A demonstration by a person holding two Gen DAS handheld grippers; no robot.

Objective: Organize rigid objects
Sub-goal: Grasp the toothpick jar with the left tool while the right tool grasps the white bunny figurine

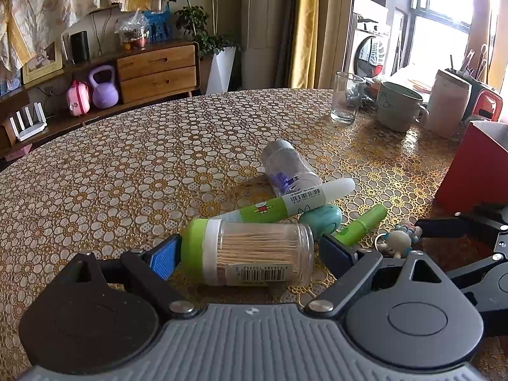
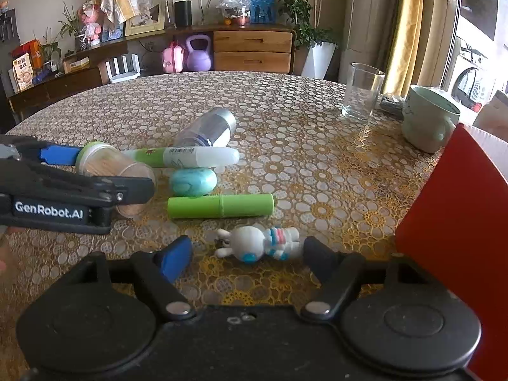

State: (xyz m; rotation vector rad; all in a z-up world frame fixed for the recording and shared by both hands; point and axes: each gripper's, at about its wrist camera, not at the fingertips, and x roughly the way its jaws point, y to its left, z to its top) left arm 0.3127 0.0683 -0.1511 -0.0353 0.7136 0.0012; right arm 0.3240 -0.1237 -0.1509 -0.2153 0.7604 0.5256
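Note:
A clear toothpick jar with a green lid lies on its side on the patterned table. My left gripper is open and straddles the jar end to end, with its pads close to the lid and the base. In the right wrist view the left gripper shows at the left, around the jar. A small white rabbit toy lies between the fingers of my right gripper, which is open; a gap remains on the toy's left side. The toy also shows in the left wrist view.
Beyond the jar lie a green-and-white marker, a teal egg shape, a green tube and a clear bottle with a silver cap. A red box stands at the right. A glass and a mug stand behind.

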